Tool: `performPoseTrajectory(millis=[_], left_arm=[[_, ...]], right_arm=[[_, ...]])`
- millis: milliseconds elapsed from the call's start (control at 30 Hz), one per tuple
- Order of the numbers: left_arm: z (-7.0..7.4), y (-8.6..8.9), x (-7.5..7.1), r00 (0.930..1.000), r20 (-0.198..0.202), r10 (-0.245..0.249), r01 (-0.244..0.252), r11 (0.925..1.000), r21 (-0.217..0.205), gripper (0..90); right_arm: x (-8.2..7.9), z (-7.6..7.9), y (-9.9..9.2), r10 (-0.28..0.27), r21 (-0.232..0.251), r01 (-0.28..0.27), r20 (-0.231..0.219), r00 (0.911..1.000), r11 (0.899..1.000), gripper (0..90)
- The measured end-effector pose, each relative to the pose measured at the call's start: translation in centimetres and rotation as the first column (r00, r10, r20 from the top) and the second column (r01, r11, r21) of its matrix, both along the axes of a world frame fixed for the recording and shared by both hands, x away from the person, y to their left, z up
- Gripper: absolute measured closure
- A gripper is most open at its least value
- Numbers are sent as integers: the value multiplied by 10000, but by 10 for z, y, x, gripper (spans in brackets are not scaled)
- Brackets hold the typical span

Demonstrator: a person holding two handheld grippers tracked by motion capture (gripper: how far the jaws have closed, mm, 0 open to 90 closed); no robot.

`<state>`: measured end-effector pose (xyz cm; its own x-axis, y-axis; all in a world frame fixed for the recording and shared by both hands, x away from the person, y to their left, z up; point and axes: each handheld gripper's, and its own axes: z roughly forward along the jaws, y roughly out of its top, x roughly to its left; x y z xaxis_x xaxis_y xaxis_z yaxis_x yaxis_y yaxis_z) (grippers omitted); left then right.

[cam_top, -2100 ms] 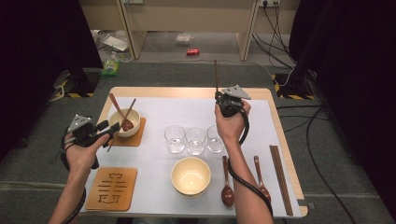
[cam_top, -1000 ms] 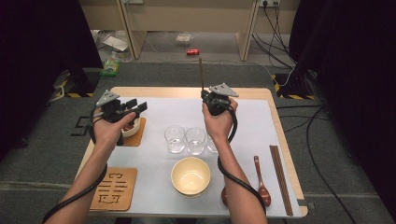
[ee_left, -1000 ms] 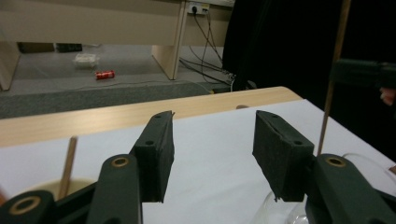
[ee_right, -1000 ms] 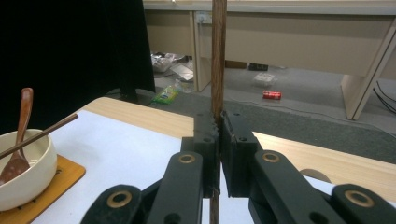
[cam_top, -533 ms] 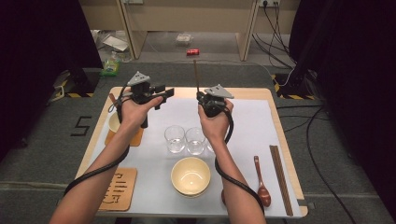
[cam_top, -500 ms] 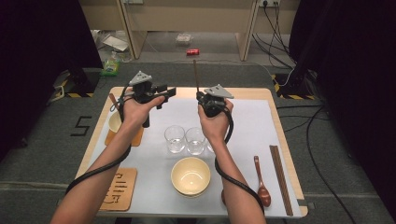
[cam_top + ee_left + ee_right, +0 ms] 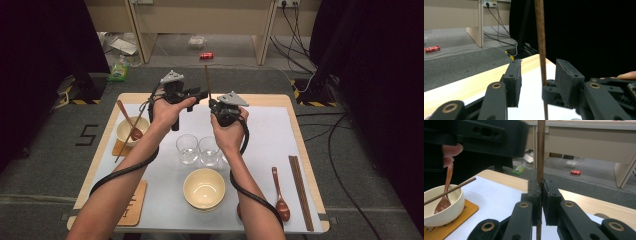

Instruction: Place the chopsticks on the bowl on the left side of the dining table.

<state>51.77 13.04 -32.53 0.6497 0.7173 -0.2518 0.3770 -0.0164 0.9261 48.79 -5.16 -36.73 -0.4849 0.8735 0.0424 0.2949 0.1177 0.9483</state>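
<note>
My right gripper (image 7: 213,104) is held above the far middle of the table, shut on a dark wooden chopstick (image 7: 207,82) that stands upright. In the right gripper view the stick (image 7: 540,150) is pinched between the two pads. My left gripper (image 7: 200,95) reaches in from the left at the same height. Its jaws have just been closing. In the left gripper view the chopstick (image 7: 541,50) stands between the jaws, close to the right pad (image 7: 569,80), with a gap to the left pad (image 7: 514,82).
A cream bowl (image 7: 131,131) with a spoon and a chopstick sits on an orange mat at the left. Two glasses (image 7: 187,148) stand mid-table, with a yellow bowl (image 7: 204,189) in front. A wooden spoon (image 7: 280,197) and chopsticks (image 7: 300,192) lie at the right.
My left gripper has swung from beside the left bowl to the right and farther back, up to the upright chopstick, and its jaws have narrowed. The right gripper has stayed nearly still.
</note>
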Motion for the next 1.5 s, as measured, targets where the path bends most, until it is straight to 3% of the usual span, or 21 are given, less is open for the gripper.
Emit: performPoseTrajectory(millis=[100,533,867,1067,1133,1300,1500], left_arm=[[2,-4,2,10000,-46,-86,84,9996,-257,602],[-3,-12,7,9992,-318,-230,227,9997,-108,733],[-4,-12,6,9996,-125,-268,267,9996,-51,835],[-2,-12,4,9996,108,-266,267,9996,-59,846],[-1,-11,3,9996,221,-187,190,9997,-145,847],[7,2,-2,9984,567,73,-53,9994,-350,847],[14,36,-15,9952,777,600,-573,9977,-372,846]], right_arm=[[0,0,0,13,2,-13,10,10000,10000,854],[-2,-2,1,50,51,-51,84,10000,10000,853],[-2,-2,1,35,64,-36,163,9999,10000,853],[-1,1,1,56,8,-56,192,9998,10000,851],[-2,3,1,122,-32,-122,165,9998,9999,813],[-11,8,-2,449,-119,-447,185,9988,9989,730],[-24,15,-23,487,-209,-480,366,9981,9986,715]])
